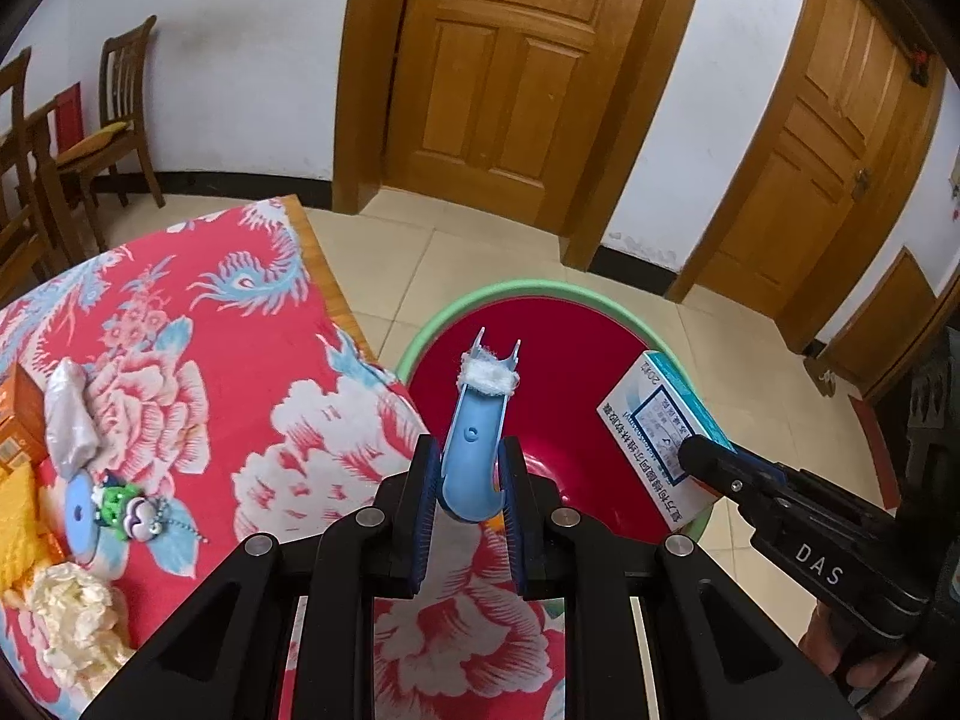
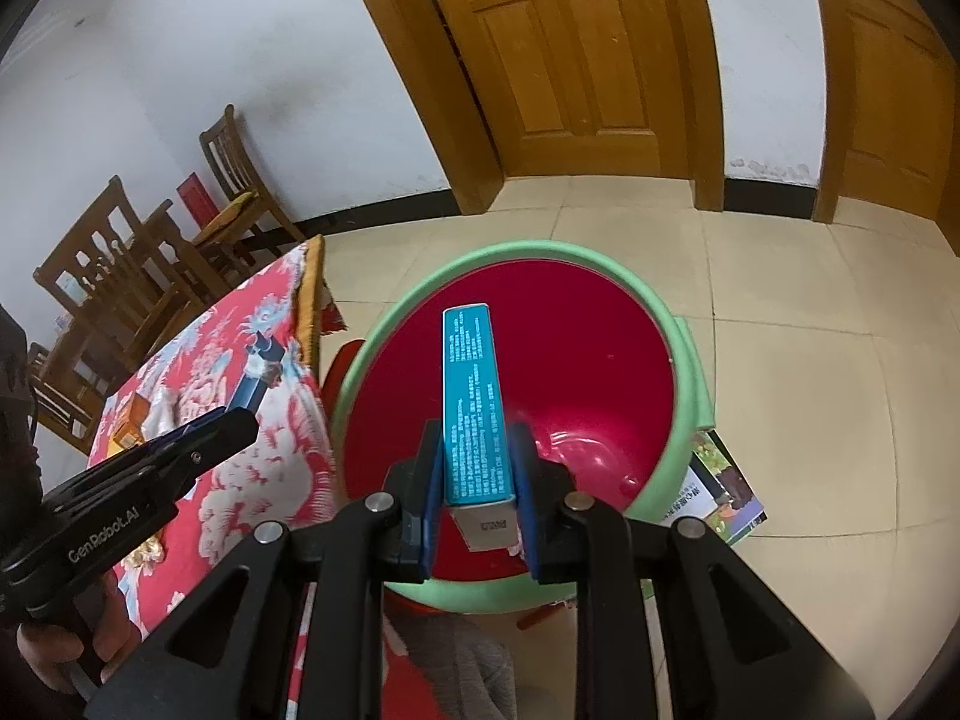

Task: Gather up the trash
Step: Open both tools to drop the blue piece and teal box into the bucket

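My left gripper (image 1: 467, 498) is shut on a curved blue plastic piece (image 1: 474, 450) with white fluff at its tip, held over the near rim of a red bin with a green rim (image 1: 510, 291). My right gripper (image 2: 477, 480) is shut on a teal and white medicine box (image 2: 474, 396), held over the same bin (image 2: 684, 348); the box also shows in the left wrist view (image 1: 657, 426). On the red floral tablecloth (image 1: 210, 312) lie a crumpled cream tissue (image 1: 75, 612), a clear plastic wrapper (image 1: 69, 414), a blue disc (image 1: 78, 510) and a green toy keychain (image 1: 129, 510).
An orange box (image 1: 21, 420) and a yellow item (image 1: 18, 528) sit at the table's left edge. Wooden chairs (image 1: 114, 114) stand by the wall. Wooden doors (image 1: 510, 72) are behind the bin. A printed leaflet (image 2: 726, 492) lies on the tiled floor beside the bin.
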A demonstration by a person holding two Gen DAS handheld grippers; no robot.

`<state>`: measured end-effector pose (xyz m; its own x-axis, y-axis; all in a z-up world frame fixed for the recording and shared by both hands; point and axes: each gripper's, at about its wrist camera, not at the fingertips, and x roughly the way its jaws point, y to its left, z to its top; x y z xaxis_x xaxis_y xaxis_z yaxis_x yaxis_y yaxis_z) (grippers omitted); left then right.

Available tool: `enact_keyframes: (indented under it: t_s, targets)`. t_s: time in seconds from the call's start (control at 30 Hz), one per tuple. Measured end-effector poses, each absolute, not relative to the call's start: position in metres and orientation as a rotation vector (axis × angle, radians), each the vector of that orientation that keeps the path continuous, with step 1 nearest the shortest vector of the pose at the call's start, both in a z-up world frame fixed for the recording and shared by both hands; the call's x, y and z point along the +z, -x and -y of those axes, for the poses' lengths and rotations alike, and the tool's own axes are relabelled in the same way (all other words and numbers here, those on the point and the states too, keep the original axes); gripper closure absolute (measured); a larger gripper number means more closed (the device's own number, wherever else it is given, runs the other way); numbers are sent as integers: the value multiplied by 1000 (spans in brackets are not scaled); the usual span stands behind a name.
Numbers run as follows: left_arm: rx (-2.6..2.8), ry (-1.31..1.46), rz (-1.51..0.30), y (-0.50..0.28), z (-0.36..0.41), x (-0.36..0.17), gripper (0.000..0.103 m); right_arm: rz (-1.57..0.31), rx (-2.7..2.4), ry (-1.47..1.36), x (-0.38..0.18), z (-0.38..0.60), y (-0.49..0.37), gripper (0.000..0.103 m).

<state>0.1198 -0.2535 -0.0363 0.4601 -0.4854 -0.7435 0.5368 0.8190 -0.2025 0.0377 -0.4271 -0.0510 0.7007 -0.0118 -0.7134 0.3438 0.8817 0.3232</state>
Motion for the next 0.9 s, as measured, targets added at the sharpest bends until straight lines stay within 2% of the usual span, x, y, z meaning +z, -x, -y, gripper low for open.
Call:
enact_keyframes:
  t_s: [0.6,0.67,0.73,0.77,0.9]
  targets:
    - [-656,-104,-919,-121,276,-49,83,-747,-239,-474,-44,434,-27,78]
    - [-650,-114,-914,-122,278,-49,79,-745,-241,-475,-44,435,-26,78]
    - [-647,-116,-908,-122,278,-49,60,-743,-243,-477,-43,435,-24,78]
    - [-647,-114,-902,-121,277,-48,57,-742,-244,-478,-43,435,-23,78]
    - [-650,-120,-885,-118,276,-45,55,-740,-247,-478,-41,435,-21,78]
